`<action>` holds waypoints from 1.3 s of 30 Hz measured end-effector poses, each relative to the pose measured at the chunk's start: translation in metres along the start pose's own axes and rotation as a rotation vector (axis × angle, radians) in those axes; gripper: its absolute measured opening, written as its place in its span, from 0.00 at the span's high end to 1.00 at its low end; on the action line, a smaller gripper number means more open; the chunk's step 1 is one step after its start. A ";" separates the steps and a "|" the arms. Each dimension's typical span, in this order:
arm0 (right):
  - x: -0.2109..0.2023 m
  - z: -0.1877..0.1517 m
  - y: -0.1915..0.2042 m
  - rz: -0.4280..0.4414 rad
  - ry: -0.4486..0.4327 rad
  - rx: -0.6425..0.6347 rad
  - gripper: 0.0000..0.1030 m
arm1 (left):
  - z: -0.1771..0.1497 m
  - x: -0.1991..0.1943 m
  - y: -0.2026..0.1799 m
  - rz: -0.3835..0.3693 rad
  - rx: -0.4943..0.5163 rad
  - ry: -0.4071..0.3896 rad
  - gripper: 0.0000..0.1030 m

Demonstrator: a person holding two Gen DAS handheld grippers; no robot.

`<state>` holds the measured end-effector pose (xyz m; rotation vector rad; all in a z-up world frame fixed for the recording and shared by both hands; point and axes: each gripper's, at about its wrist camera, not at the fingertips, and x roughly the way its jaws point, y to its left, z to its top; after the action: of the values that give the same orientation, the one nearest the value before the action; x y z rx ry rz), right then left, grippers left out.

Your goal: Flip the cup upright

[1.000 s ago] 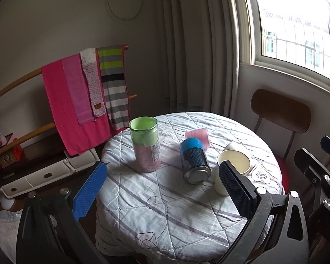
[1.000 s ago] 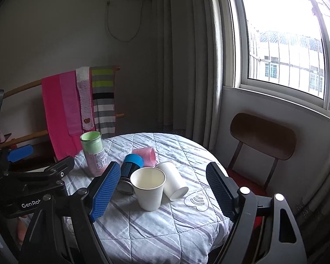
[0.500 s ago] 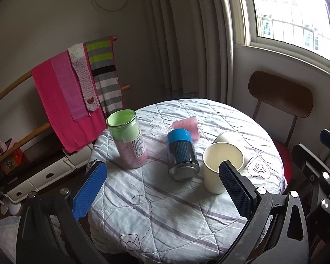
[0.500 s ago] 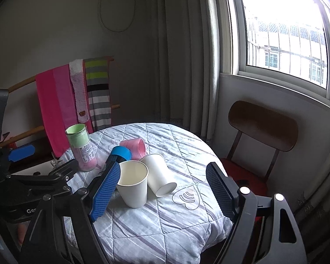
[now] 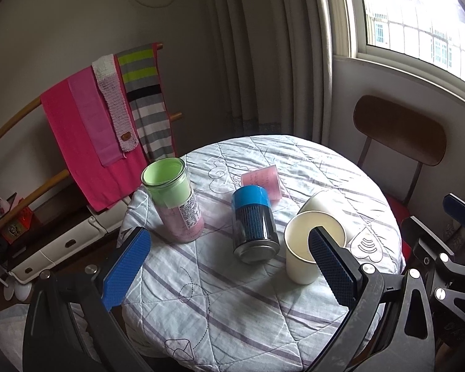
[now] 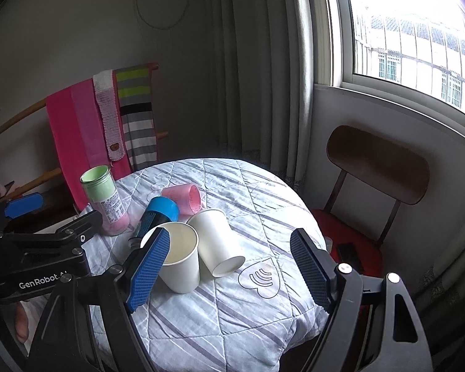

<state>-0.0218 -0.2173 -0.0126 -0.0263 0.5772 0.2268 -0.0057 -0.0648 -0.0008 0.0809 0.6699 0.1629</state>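
**Both claws wide, tipped cups waiting**

Right claw (image 6: 229, 271) hangs released at the bottom of the frame, nothing between its blue pads. Just past its left pad stands an upright paper cup (image 6: 178, 257), and touching that, centre frame, lies the tipped paper cup (image 6: 217, 241), mouth towards the camera. Behind them a pink cup (image 6: 183, 198) lies on its side too, beside a blue-capped can (image 6: 156, 217) and a green-lidded jar (image 6: 104, 200) on the quilted counter (image 6: 263, 217). Left claw (image 5: 229, 266) is released as well, hovering low over the counter's near edge. This looks like the approach step: next, a claw must straddle a fallen cup's wall, close gently, then rotate it upright.
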 end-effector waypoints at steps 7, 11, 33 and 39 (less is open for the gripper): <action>0.007 0.005 0.008 0.008 0.005 -0.022 0.21 | 0.008 0.006 0.015 0.012 -0.014 0.011 0.00; 0.010 0.010 0.013 0.012 0.006 -0.036 0.21 | 0.012 0.010 0.026 0.020 -0.038 0.009 0.00; 0.023 0.023 -0.010 0.009 0.070 -0.088 0.21 | 0.021 0.011 -0.007 -0.002 0.034 0.024 0.00; 0.036 0.026 -0.019 0.024 0.077 -0.111 0.21 | 0.028 0.016 -0.022 0.025 0.055 0.037 0.00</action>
<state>0.0258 -0.2265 -0.0111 -0.1356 0.6410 0.2822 0.0269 -0.0843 0.0085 0.1392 0.7107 0.1708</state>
